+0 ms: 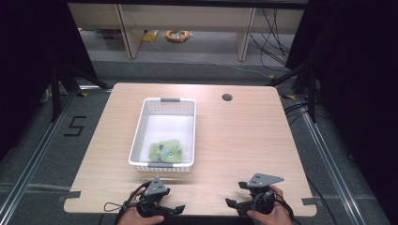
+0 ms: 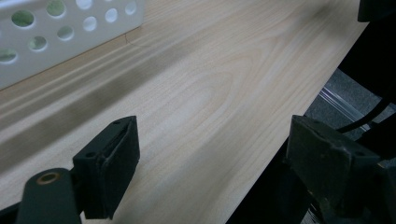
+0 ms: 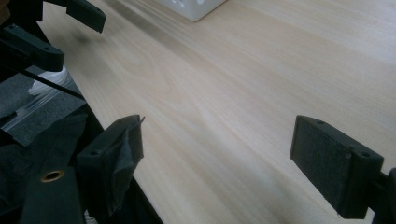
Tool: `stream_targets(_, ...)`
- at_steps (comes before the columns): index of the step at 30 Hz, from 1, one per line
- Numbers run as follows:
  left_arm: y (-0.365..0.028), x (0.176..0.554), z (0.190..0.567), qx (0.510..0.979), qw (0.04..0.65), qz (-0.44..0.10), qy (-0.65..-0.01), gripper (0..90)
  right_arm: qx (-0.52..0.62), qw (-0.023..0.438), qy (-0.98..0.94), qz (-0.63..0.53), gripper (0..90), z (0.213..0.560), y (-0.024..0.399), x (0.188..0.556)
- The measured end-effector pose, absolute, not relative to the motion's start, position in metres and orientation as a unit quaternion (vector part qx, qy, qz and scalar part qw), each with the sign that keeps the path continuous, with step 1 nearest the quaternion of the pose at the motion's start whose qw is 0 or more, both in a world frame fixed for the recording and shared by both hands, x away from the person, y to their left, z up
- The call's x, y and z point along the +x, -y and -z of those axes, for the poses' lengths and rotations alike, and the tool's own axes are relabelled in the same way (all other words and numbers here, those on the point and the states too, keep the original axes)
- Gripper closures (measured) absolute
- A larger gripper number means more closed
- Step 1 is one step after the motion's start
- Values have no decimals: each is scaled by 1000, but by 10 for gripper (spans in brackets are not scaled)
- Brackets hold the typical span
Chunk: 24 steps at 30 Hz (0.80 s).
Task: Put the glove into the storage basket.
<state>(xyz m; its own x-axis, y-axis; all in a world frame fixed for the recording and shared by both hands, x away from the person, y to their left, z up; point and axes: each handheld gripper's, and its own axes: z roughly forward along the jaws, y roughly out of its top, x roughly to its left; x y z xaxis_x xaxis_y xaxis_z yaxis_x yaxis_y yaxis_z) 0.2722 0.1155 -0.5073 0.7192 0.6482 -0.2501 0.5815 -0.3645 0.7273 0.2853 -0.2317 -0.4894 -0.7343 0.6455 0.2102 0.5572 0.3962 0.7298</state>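
1. Tools first, nearest the person: the left tool (image 1: 170,210) sits at about 7 o'clock on the worktop (image 1: 244,136), the right tool (image 1: 237,204) at about 5 o'clock. Both hang over the near edge, each held in a hand.
2. Left tool (image 2: 205,158) is released: its jaws stand wide apart with nothing but bare wood between them.
3. Right tool (image 3: 219,158) is likewise released, jaws spread and grasping nothing.
4. Farther out, toward 11 o'clock from the tools, stands a white basket (image 1: 141,123) with perforated walls, its long side running away from the person. Its near wall (image 2: 42,42) appears in the left gripper view, with green glimpsed through the holes.
5. A green cloth (image 1: 165,152) lies crumpled inside the basket, at its near end; the far end of the basket holds nothing.
6. Judged from this layout, the work is either finished or not begun: the cloth rests in the basket, and both tools are well apart from it.
7. Nothing else lies loose on the worktop, so no further thing looks left to handle.
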Motion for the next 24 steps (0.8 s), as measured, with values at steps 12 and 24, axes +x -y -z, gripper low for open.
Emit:
stream_targets(12, -115, 270, 509, 823, 427, -42, -372, 170, 357, 58, -843, -398, 179, 496, 233, 276)
stream_targets(24, -117, 273, 509, 819, 429, -44, -378, 171, 355, 56, -843, -401, 179, 497, 235, 278)
